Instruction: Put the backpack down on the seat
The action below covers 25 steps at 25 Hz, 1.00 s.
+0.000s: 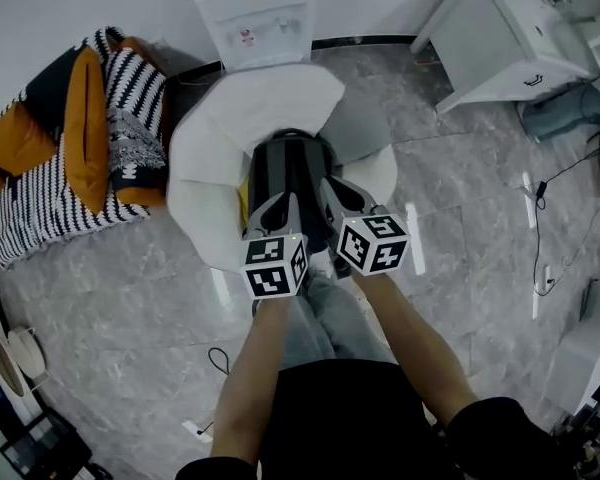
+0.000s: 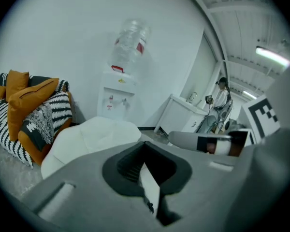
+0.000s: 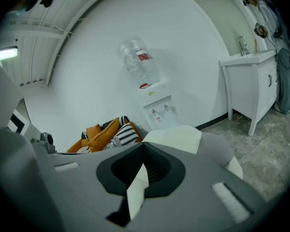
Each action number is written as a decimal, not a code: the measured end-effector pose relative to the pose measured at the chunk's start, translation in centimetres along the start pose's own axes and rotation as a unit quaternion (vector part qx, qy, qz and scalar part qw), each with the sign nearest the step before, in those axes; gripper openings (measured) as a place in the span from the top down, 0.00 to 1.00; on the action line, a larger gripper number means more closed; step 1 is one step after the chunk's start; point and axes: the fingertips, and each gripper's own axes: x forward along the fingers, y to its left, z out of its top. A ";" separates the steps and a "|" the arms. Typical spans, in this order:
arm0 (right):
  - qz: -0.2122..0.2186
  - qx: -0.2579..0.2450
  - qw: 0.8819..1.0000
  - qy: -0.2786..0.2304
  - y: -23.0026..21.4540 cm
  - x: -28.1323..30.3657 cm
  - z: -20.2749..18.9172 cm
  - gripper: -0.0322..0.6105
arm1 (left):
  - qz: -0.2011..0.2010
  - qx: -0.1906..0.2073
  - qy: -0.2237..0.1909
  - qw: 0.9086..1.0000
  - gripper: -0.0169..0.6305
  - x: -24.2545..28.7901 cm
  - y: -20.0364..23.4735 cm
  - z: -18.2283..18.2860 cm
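A dark grey backpack (image 1: pixel 290 168) rests upright on the seat of a white armchair (image 1: pixel 280 98), in the middle of the head view. My left gripper (image 1: pixel 280 203) and right gripper (image 1: pixel 335 186) sit side by side over the backpack's near side, jaws shut. In the left gripper view the gripper (image 2: pixel 147 163) is closed, with the chair (image 2: pixel 92 137) beyond it. The right gripper (image 3: pixel 142 170) is likewise closed, looking over the chair (image 3: pixel 176 137). The backpack is hidden under the jaws in both gripper views, so any hold on it cannot be seen.
A water dispenser (image 1: pixel 255 13) stands against the wall behind the chair. A sofa with orange and striped cushions (image 1: pixel 70 138) is to the left. A white cabinet (image 1: pixel 500 33) stands at the right, with cables (image 1: pixel 545 188) on the grey floor. A person (image 2: pixel 221 98) stands far off.
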 end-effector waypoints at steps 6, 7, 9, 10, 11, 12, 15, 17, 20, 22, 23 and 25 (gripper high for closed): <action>0.036 -0.054 0.997 -0.050 3.1 -1.9 6.9 0.94 | -0.013 0.020 -0.048 0.999 0.97 -2.6 -2.5 5.7; 0.048 -0.064 0.995 -0.059 3.8 -2.3 8.0 0.94 | -0.019 0.023 -0.056 0.998 0.97 -3.0 -3.0 6.6; 0.056 -0.082 0.992 -0.073 4.6 -3.3 10.0 0.94 | -0.027 0.033 -0.073 0.996 0.97 -3.8 -4.1 8.2; 0.056 -0.090 0.991 -0.080 4.9 -3.9 11.0 0.94 | -0.029 0.038 -0.081 0.996 0.97 -4.2 -4.8 9.1; 0.055 -0.098 0.990 -0.087 5.1 -4.5 12.0 0.94 | -0.031 0.043 -0.090 0.995 0.97 -4.6 -5.6 9.9; 0.052 -0.106 0.989 -0.094 5.3 -5.2 12.9 0.94 | -0.032 0.047 -0.100 0.993 0.97 -5.0 -6.4 10.8; 0.052 -0.130 0.983 -0.118 6.4 -6.8 15.8 0.94 | -0.038 0.066 -0.132 0.988 0.97 -6.4 -8.4 13.9; 0.059 -0.139 0.980 -0.133 7.3 -7.6 17.4 0.94 | -0.044 0.079 -0.150 0.984 0.97 -7.2 -9.5 15.8; 0.067 -0.147 0.976 -0.147 8.2 -8.9 18.8 0.94 | -0.054 0.093 -0.168 0.980 0.97 -8.3 -10.9 17.5; 0.065 -0.159 0.973 -0.154 8.3 -9.7 19.7 0.94 | -0.058 0.100 -0.176 0.978 0.97 -8.7 -11.7 18.3; 0.063 -0.164 0.972 -0.156 8.3 -10.1 20.0 0.94 | -0.060 0.102 -0.179 0.977 0.97 -8.8 -12.1 18.6; 0.057 -0.173 0.970 -0.161 8.2 -11.0 20.7 0.94 | -0.068 0.106 -0.185 0.975 0.97 -9.1 -13.0 19.0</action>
